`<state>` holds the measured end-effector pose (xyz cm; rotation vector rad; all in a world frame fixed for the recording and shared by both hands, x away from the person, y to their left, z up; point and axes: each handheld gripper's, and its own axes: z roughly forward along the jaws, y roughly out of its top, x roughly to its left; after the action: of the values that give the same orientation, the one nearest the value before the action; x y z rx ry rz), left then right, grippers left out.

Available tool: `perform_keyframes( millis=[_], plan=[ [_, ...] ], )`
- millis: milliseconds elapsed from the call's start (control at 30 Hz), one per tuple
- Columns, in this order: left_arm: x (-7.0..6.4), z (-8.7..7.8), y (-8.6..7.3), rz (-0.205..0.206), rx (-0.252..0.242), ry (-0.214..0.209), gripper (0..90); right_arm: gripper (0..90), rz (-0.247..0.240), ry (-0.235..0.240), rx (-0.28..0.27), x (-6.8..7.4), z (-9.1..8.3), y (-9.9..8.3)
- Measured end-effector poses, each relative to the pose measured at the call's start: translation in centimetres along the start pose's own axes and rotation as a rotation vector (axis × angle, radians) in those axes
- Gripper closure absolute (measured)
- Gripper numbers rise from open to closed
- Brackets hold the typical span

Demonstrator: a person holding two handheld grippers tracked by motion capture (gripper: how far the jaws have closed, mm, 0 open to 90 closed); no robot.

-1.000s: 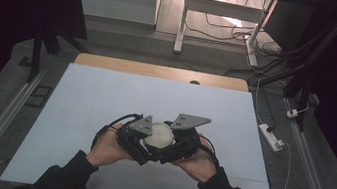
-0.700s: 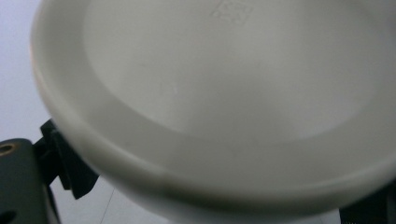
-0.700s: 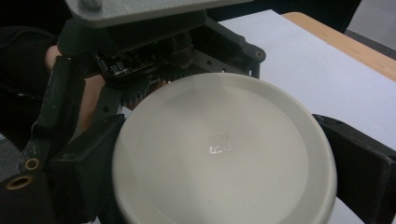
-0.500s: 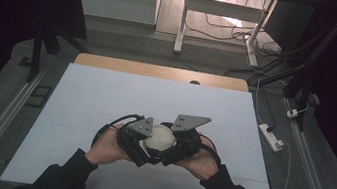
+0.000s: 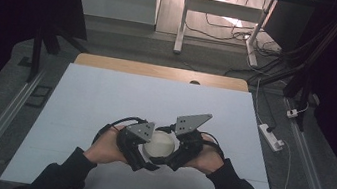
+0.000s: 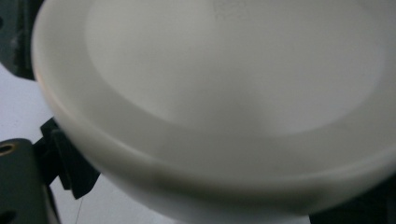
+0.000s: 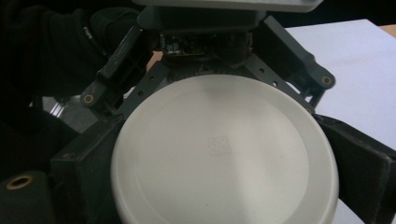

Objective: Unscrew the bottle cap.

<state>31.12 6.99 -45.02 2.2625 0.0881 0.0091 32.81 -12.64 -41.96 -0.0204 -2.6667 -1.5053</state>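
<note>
A white round dish [image 5: 160, 144] hangs just above the near middle of the table, between two grippers that face each other. My left gripper [image 5: 146, 152] meets it from the left and my right gripper [image 5: 171, 154] from the right. In the right gripper view the dish [image 7: 224, 154] shows a flat face with a small square mark. My right gripper [image 7: 224, 186] has a black jaw tight against each side of its rim. Behind it stands the left gripper's frame [image 7: 205, 28]. In the left gripper view the dish [image 6: 224, 93] is very close, with a jaw pad [image 6: 65, 163] against its rim.
The table carries a pale mat [image 5: 105, 95] with a wooden strip [image 5: 160, 71] along its far edge. Metal rails [image 5: 1, 120] run down both sides. A power strip [image 5: 271, 136] lies on the floor at the right. A desk frame [image 5: 182, 21] and cables stand beyond.
Both hands and the dish have shifted slightly towards the near edge; the grip looks the same.
</note>
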Motion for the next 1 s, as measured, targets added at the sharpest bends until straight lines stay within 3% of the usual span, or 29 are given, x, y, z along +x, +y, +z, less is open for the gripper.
perform_keyframes(
  millis=[167,433,633,900,1000],
  plan=[
    [0.0,-0.2,0.1,-0.012,-0.011,0.025,7.1,1.8,0.022,-0.033,-0.014,0.3,0.0,0.1],
    [0.4,-0.7,-0.1,-0.093,-0.033,0.129,7.1,0.0,0.097,-0.231,-0.039,1.2,-1.0,1.0],
    [0.5,-0.9,-0.1,-0.128,-0.036,0.177,7.1,0.0,0.153,-0.323,-0.06,1.2,-0.6,1.0],
    [0.3,-0.7,0.1,-0.135,-0.031,0.197,7.1,3.4,0.161,-0.344,-0.074,1.3,0.2,0.8],
    [0.2,-0.8,0.2,-0.135,-0.032,0.2,7.1,5.8,0.144,-0.35,-0.084,1.5,0.3,0.7]
  ],
)
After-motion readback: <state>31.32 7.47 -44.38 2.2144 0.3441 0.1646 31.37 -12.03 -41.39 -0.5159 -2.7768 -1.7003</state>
